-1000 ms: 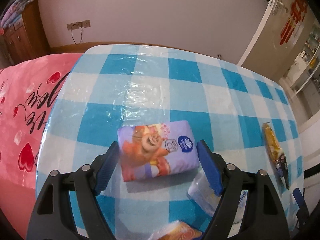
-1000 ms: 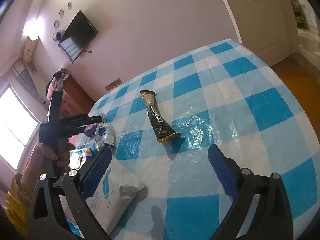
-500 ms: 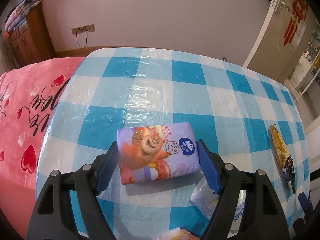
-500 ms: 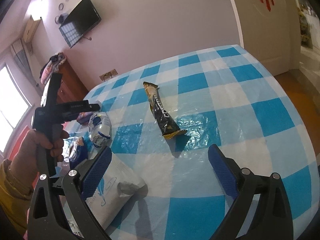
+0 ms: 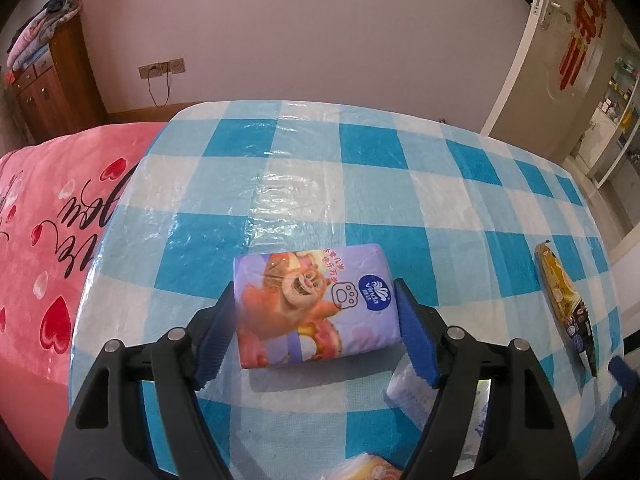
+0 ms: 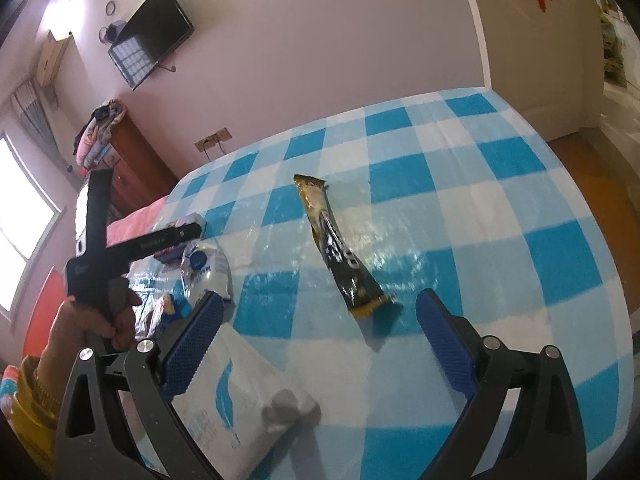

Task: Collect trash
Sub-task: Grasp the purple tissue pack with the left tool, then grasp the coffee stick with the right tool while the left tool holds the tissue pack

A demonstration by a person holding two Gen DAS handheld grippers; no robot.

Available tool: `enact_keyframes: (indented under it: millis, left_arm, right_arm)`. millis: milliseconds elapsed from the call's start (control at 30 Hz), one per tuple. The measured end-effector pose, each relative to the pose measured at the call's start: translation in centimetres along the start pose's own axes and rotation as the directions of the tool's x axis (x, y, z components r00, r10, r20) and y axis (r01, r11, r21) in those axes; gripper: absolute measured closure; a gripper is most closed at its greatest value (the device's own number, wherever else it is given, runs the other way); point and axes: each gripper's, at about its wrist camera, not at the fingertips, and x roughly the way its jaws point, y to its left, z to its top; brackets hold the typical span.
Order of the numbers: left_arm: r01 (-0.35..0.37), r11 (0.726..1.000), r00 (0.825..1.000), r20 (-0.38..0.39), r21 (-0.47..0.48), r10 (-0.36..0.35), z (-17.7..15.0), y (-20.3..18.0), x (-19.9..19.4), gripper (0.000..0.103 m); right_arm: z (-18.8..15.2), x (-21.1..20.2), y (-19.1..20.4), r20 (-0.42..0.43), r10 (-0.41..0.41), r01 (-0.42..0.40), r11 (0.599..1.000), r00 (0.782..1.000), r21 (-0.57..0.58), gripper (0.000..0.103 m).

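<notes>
The left gripper sits over a purple soft pack of tissues with a cartoon bear on the blue and white checked plastic tablecloth; its blue pads have just been closing in, one on each side of the pack, and I cannot tell if they touch it yet; the right gripper is wide apart with nothing in it (it hangs above the cloth); a long black and gold snack wrapper lies just ahead of it; a white pack with a blue feather lies beside its left pad; a person's hand holds the left gripper's handle.
</notes>
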Motion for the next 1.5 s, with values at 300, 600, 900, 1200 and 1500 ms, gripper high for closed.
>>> enact_keyframes:
  millis: [300, 600, 900, 1200, 1500]
  left_arm:
    - [0.024, 1.0, 0.999, 0.031, -0.008, -0.024, -0.8, 0.8, -1.5, 0.029]
    - [0.039, 0.999, 0.998, 0.056, 0.002, -0.039, -2.0, 1.2, -3.0, 0.029]
    - [0.044, 0.999, 0.997, 0.056, -0.005, -0.044, -3.8, 2.1, -4.2, 0.029]
    - [0.047, 0.999, 0.998, 0.053, -0.014, -0.046, -5.7, 2.7, -5.0, 0.029]
    - [0.065, 0.998, 0.996, 0.06, -0.015, -0.064, -7.4, 2.9, -6.2, 0.029]
  right_arm:
    - [2.3, 3.4, 1.2, 0.001, -0.09, 0.089, 0.99, 0.996, -0.107, 0.02]
    - [2.6, 5.6, 0.7, -0.021, -0.115, 0.111, 0.985, 0.993, -0.135, 0.048]
    - [2.3, 6.3, 1.3, -0.021, -0.139, 0.131, 0.97, 0.99, -0.204, 0.067]
    - [1.9, 6.3, 1.6, -0.033, -0.139, 0.129, 0.967, 0.99, -0.221, 0.078]
    - [0.9, 5.4, 1.5, -0.038, -0.129, 0.118, 0.969, 0.991, -0.217, 0.084]
